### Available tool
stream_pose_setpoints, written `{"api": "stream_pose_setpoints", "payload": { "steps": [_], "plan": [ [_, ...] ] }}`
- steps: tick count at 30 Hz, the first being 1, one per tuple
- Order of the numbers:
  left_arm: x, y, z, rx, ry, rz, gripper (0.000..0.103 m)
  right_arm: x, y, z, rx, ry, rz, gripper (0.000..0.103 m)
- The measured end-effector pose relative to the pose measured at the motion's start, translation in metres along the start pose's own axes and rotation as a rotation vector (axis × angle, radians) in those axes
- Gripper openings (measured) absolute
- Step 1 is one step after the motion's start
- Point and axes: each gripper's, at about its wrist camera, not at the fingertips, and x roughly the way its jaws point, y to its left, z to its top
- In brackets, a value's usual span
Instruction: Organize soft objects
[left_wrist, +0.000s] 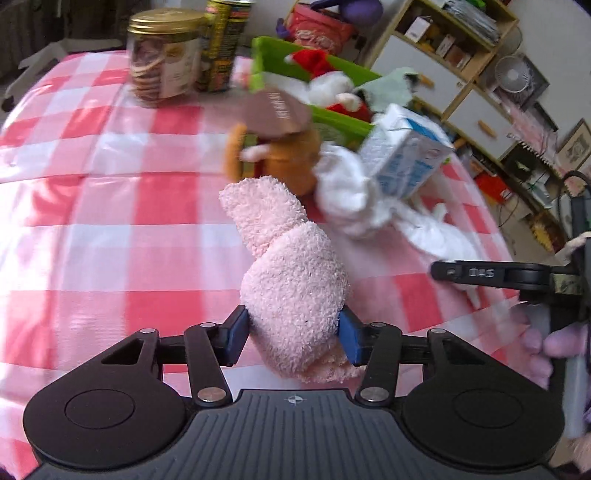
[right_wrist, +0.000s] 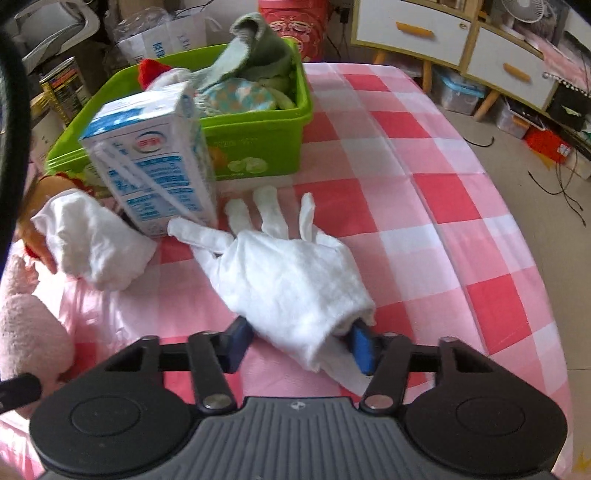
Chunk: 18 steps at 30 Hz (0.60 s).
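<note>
Between left gripper (left_wrist: 291, 338) pads, pink sock (left_wrist: 291, 280).

Home living room: checked tablecloth (right_wrist: 424, 155), drawer cabinet (right_wrist: 454, 33), shelves (left_wrist: 454, 33), fan (left_wrist: 513, 75).

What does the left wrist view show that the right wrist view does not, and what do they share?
Only the left wrist view shows the gold-lidded cookie jar and the left gripper closed on the pink fuzzy sock. Only the right wrist view shows the right gripper around the flat white glove and the patterned cloth inside the bin. Both show the green bin, milk carton and checkered tablecloth.
</note>
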Motion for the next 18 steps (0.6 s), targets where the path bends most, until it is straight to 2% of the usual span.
{"api": "stream_pose_setpoints", "payload": {
  "steps": [4,6,8,9,10,12,18],
  "plan": [
    [-0.009,0.018,0.001,0.018,-0.008,0.073,0.053,-0.004,0.005,-0.004,0.012,0.051,0.081,0.038],
    [-0.012,0.026,0.000,0.003,-0.010,0.086,0.054,-0.008,0.006,-0.006,0.034,0.083,0.137,0.038],
    [-0.014,0.034,0.000,-0.027,-0.016,0.085,0.056,-0.009,0.007,-0.007,0.057,0.094,0.189,0.043],
    [-0.014,0.036,0.001,-0.034,-0.021,0.085,0.058,-0.010,0.008,-0.008,0.064,0.092,0.200,0.049],
    [-0.014,0.038,0.002,-0.040,-0.030,0.087,0.062,-0.010,0.010,-0.009,0.066,0.082,0.190,0.056],
    [-0.014,0.036,0.002,-0.038,-0.049,0.099,0.071,-0.010,0.016,-0.010,0.045,0.062,0.140,0.061],
    [-0.010,0.030,-0.001,-0.029,-0.061,0.106,0.070,-0.001,0.030,-0.011,-0.076,-0.044,0.016,0.061]
  ]
}}
